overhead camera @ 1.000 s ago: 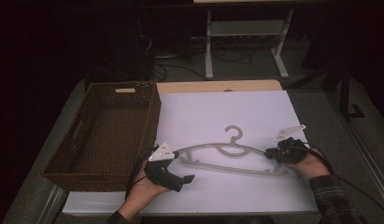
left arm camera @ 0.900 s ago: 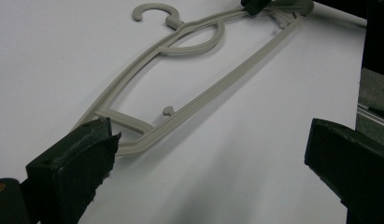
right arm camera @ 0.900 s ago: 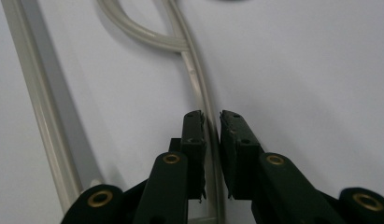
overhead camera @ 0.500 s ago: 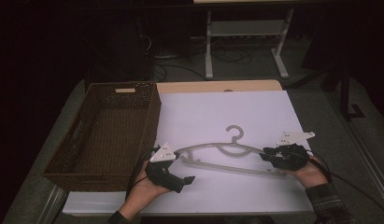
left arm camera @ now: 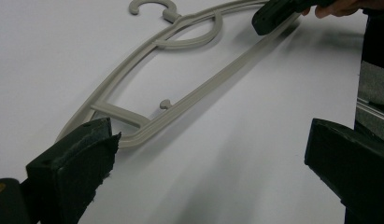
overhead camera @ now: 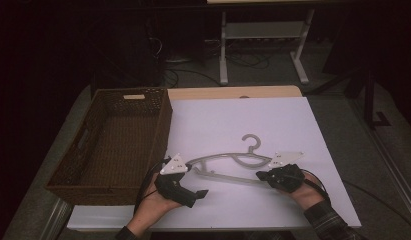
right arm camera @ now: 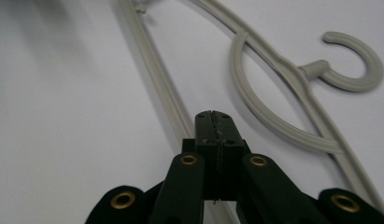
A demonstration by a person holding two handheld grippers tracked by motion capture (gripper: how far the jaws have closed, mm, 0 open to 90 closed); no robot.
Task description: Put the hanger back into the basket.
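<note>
Looking at the grey hanger [overhead camera: 228, 167] lying flat low on the white bench [overhead camera: 293, 125], we think it is light, stiff and slippery, best pinched on its thin bar, where our right hand-held gripper [right arm camera: 213, 122] sits pressed together and our left hand-held gripper [left arm camera: 208, 154] waits spread.

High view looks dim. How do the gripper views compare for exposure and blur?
High view: underexposed, room behind black, white table sheet dull. Left gripper view: bright, hanger sharp, near fingers slightly soft. Right gripper view: bright, smeared at top left.
</note>
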